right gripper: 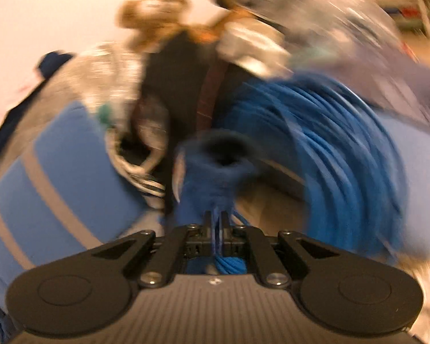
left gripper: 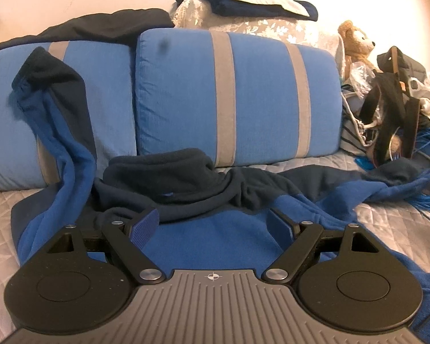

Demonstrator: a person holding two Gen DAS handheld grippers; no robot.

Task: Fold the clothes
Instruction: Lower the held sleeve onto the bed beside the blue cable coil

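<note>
I count two blue cushions with grey stripes ahead of my left gripper [left gripper: 212, 226]: one cushion [left gripper: 232, 97] straight in front, a second cushion [left gripper: 14, 120] off to its left side. One teddy bear [left gripper: 357, 43] sits far ahead to the right, beside a heap of bags and straps. One coil of blue cable [right gripper: 338, 154] lies just right of my right gripper [right gripper: 217, 218]. One dark garment [left gripper: 106, 25] lies on top of the cushions.

The task's thing is one fleece jacket [left gripper: 215, 240], royal blue with navy panels. It lies crumpled on the grey quilted cover [left gripper: 3, 215], directly under and ahead of the left gripper. Its navy hood or collar is bunched just beyond the fingertips; one sleeve climbs the left cushion, the other trails right.

The left gripper's jaws stand wide apart over the fleece, holding nothing. The right gripper's jaws are pressed together on a cuff [right gripper: 218, 172] of the same blue fleece. That view is heavily blurred.
</note>
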